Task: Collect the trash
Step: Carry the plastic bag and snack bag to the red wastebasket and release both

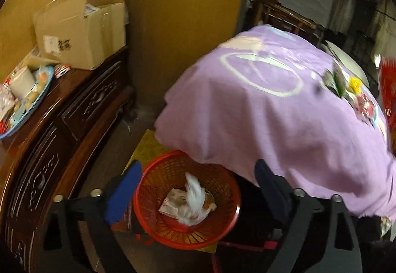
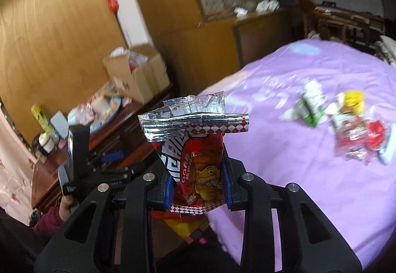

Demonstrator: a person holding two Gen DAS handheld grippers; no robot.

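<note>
Two hand-held grippers worked: left hand-held gripper [image 1: 198, 188] stood released over the red basket [image 1: 148, 198]; right hand-held gripper [image 2: 199, 188] grasped a snack wrapper [image 2: 195, 149], best released directly over the basket, at 6 o'clock of the counter [image 1: 284, 119].

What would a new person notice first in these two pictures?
Most striking is the red snack wrapper, clamped upright in the right gripper above the purple tablecloth. Next comes the red basket on the floor below the open left gripper, with white crumpled trash inside it.
</note>
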